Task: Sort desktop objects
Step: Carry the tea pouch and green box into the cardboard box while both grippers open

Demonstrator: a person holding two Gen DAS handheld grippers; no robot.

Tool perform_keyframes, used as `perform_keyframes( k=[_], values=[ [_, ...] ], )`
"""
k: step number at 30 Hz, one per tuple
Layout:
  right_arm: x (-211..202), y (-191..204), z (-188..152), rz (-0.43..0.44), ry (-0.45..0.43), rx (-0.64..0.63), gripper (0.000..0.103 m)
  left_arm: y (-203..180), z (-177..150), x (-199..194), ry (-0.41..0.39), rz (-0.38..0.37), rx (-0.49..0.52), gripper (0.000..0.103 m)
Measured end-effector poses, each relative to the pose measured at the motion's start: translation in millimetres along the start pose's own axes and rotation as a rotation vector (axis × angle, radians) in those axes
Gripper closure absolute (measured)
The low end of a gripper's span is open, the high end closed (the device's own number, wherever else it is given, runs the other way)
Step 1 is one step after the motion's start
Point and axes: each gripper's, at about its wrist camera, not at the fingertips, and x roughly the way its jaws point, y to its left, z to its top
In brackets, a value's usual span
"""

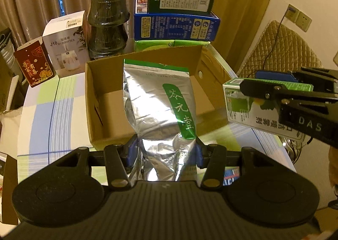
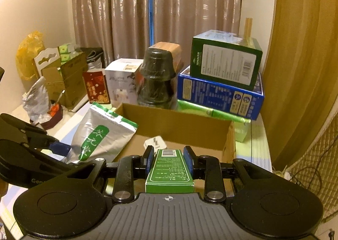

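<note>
Keep the left gripper (image 1: pixel 166 151) clamped on the foil pouch (image 1: pixel 160 100) and the right gripper (image 2: pixel 169 161) clamped on the green carton (image 2: pixel 169 172), and release both only once above the cardboard box (image 1: pixel 95 96) at centre frame.

The scene is being viewed from each tool's wrist, forward and downward along its fingers. The open cardboard box (image 1: pixel 147 96) on the tabletop (image 1: pixel 52 113) is being seen close by in both views, with the stacked boxes (image 2: pixel 221 83) and curtain (image 2: pixel 158 7) behind also being shared.
</note>
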Motion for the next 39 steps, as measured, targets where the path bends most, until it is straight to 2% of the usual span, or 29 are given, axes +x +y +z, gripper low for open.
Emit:
perform_keyframes(
  k=[11,23,26,29,30,31,33,39],
  values=[
    [66,-20,18,-0.013,0.032,0.013,0.075,25,50,46,0.031,0.014,-0.022,0.057],
    [115,-41,17,-0.032,0.068,0.041,0.075,40,73,95,0.078,-0.001,-0.047,0.057],
    [122,-44,17,-0.039,0.062,0.059,0.075,43,76,104,0.086,-0.006,-0.053,0.057],
    [129,-50,16,-0.031,0.005,0.101,0.075,49,80,113,0.093,-0.023,-0.082,0.055],
    [131,-53,15,-0.022,-0.013,0.129,0.072,52,81,116,0.093,-0.026,-0.098,0.054],
    [133,-57,15,-0.025,-0.018,0.160,0.055,54,83,119,0.089,-0.033,-0.117,0.052],
    [129,-64,12,-0.028,-0.046,0.213,0.039,62,84,121,0.068,-0.029,-0.164,0.049],
    [111,-71,-3,-0.020,-0.056,0.228,0.037,73,77,110,0.017,-0.030,-0.187,0.045]
  ],
)
